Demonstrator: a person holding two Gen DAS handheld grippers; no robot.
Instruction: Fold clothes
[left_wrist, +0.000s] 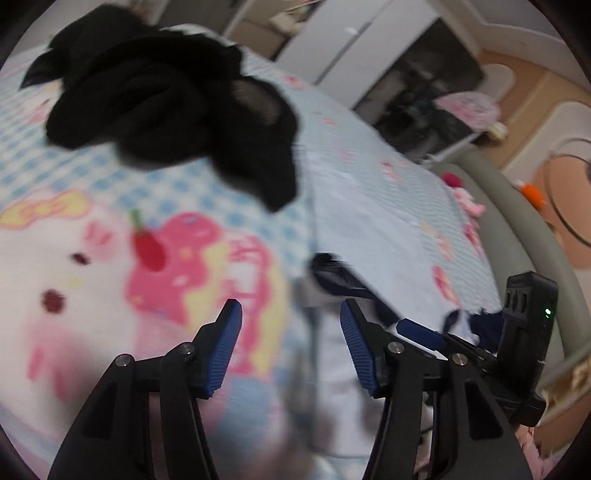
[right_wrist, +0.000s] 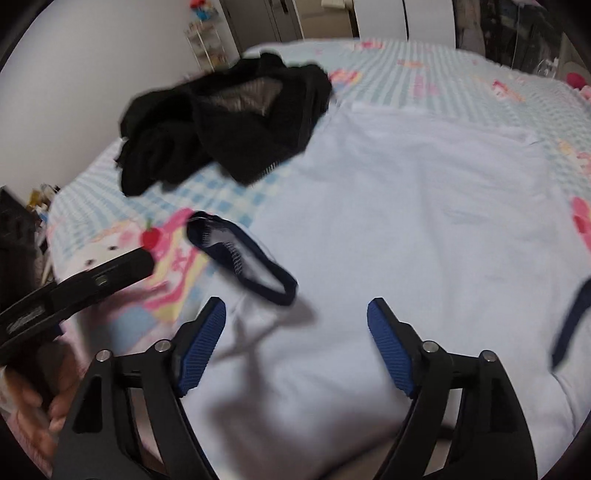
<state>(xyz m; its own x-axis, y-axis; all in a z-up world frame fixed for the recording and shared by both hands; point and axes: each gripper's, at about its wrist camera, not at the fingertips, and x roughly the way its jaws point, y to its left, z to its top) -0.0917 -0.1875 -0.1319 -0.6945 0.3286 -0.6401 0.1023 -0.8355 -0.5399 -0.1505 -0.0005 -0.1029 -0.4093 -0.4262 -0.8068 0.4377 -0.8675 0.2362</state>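
A pale blue T-shirt (right_wrist: 406, 221) with navy trim lies spread flat on the bed. Its navy-edged sleeve cuff (right_wrist: 240, 254) points toward the left. My right gripper (right_wrist: 295, 321) hovers over the shirt's near part, open, with nothing between its blue pads. In the left wrist view my left gripper (left_wrist: 291, 325) is open above the shirt's left edge (left_wrist: 388, 229) and the cartoon bedsheet (left_wrist: 110, 258). A finger (left_wrist: 421, 334) of the right gripper shows beside it. A crumpled black garment (left_wrist: 159, 103) lies farther back; in the right wrist view the black garment (right_wrist: 221, 122) sits beyond the sleeve.
A person's hand (right_wrist: 33, 402) holds the left gripper's black body (right_wrist: 92, 282) at the lower left. White wardrobe doors (left_wrist: 351, 40) stand beyond the bed. A grey padded bed rim (left_wrist: 517, 236) runs along the right, with pink plush items (left_wrist: 469, 201) by it.
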